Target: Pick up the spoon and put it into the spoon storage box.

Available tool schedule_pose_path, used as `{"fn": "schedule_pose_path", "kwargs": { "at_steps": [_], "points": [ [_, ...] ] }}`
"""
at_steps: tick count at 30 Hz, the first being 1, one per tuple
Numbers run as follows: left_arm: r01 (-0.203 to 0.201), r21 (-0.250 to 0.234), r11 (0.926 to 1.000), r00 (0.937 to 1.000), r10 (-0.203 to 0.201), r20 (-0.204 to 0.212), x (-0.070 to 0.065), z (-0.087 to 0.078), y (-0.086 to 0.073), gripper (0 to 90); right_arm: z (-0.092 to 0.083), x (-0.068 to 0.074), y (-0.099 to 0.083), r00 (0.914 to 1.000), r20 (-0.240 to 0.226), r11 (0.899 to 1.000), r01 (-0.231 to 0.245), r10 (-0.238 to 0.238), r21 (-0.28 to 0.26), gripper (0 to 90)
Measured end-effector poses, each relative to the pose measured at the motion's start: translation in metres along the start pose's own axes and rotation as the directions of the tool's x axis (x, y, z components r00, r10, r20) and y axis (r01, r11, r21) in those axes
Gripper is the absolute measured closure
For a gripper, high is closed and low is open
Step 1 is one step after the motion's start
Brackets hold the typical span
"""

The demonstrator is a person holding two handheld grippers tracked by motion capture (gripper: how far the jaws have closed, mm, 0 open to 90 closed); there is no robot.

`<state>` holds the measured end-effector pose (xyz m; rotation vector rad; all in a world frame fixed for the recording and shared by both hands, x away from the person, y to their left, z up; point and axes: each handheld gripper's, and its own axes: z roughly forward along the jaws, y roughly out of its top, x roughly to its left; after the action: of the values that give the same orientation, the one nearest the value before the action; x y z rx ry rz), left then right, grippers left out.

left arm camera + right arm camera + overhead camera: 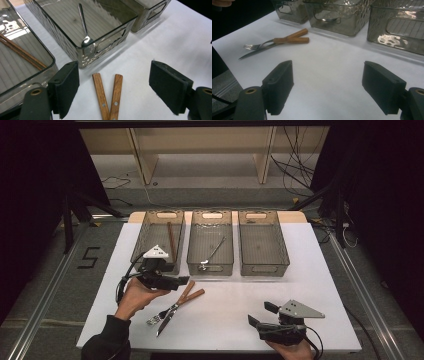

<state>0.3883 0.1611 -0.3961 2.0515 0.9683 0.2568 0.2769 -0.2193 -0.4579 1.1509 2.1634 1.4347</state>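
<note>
A fork (pixel 154 320) and a knife (pixel 163 324) with wooden handles lie crossed on the white table (pixel 225 320), in front of three clear grey bins. My left gripper (pixel 186 281) hovers open just above the handle ends. In the left gripper view the two wooden handles (pixel 100 96) lie below and between the open jaws of that gripper (pixel 115 75), untouched. My right gripper (pixel 261 314) rests open near the front right edge, with nothing in it. In the right gripper view, this gripper (pixel 327 75) faces the fork and knife (pixel 287 40) lying farther off.
The left bin (pixel 142 240) holds brown chopsticks (pixel 171 240), the middle bin (pixel 192 245) a metal spoon (pixel 212 252), and nothing lies in the right bin (pixel 282 245). Bare table lies between the cutlery and the right gripper. Beyond the table are a shelf frame and cables.
</note>
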Motion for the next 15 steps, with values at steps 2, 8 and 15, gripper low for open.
{"fn": "schedule_pose_path", "kwargs": {
  "at_steps": [2, 8, 15],
  "points": [
    [-0.001, 0.004, 1.0, 1.0, 0.001, 0.0, -0.001, 0.0, -0.004, 23.8, 0.0, 0.0, 0.0, 1.0, -0.002, 1.0, -0.001, 0.001, 0.0, 25.6],
    [-0.003, 0.035, 0.9994, 1.0, 0.003, -0.004, 0.001, 0.003, -0.018, 22.9, -0.001, -0.002, -0.001, 1.0, 0.001, 1.0, -0.005, 0.005, -0.001, 25.6],
    [-0.015, 0.046, 0.9988, 0.9994, 0.017, -0.03, 0.002, 0.006, -0.033, 22.2, 0.0, -0.001, -0.001, 1.0, 0.001, 1.0, -0.005, 0.005, 0.001, 25.6]
  ]
}}
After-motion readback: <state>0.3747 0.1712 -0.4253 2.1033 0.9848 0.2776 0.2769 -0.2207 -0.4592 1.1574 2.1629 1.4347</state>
